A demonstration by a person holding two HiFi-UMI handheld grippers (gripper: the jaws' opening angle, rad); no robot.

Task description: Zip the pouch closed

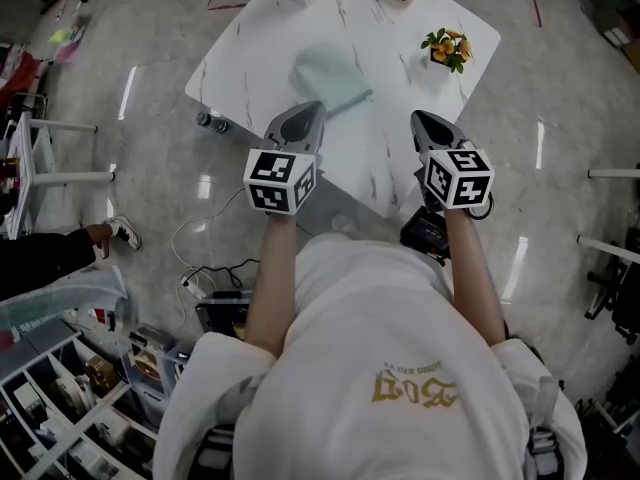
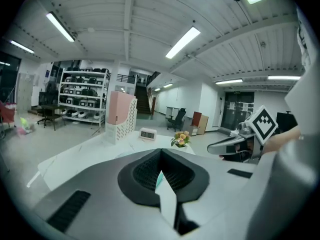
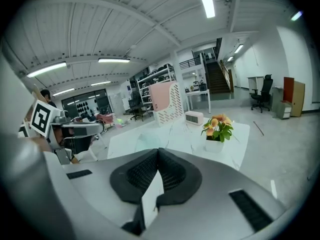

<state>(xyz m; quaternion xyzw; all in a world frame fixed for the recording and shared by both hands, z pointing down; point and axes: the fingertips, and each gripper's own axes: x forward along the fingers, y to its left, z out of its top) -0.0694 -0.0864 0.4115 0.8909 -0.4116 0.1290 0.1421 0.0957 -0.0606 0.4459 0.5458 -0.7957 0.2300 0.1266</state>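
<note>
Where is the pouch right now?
In the head view the pale green pouch lies near the middle of the white table, just beyond the tip of the left tongs and left of the flower pot.

The place is a large open lab or workshop hall. A ribbed metal ceiling (image 2: 125,29) carries long strip lights (image 2: 182,42) over a polished grey floor (image 1: 130,88). Metal shelving (image 2: 82,96) loaded with equipment stands along the far wall, near a staircase (image 3: 212,79) that climbs to an upper level. Office chairs (image 3: 261,96) stand farther off. A white marble-patterned table (image 1: 260,48) stands alone on the open floor, with loose cables (image 1: 200,271) and crowded storage bins (image 1: 60,408) on the floor off its near left corner.
</note>
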